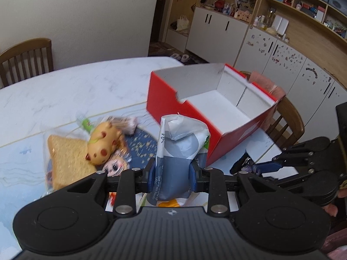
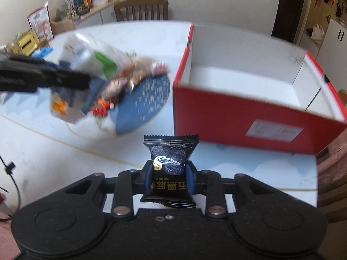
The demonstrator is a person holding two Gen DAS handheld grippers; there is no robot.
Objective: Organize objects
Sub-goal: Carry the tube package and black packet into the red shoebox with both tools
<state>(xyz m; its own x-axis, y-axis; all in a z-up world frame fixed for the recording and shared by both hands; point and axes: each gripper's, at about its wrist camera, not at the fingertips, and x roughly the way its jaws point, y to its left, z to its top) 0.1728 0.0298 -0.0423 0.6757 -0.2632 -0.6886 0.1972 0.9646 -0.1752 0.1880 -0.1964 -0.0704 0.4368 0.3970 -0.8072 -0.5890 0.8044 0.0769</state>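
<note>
Inside red box (image 1: 235, 137): bare white floor

Soft, even indoor light; fisheye bending at the edges; motion blur smears the red box (image 2: 249, 112) and snack pile (image 2: 112, 80).

Left gripper (image 1: 172, 174), right gripper (image 2: 169, 176): jaws clamped.

Glossy black foil packet (image 2: 170, 171); matt red cardboard box (image 2: 238, 117).
</note>
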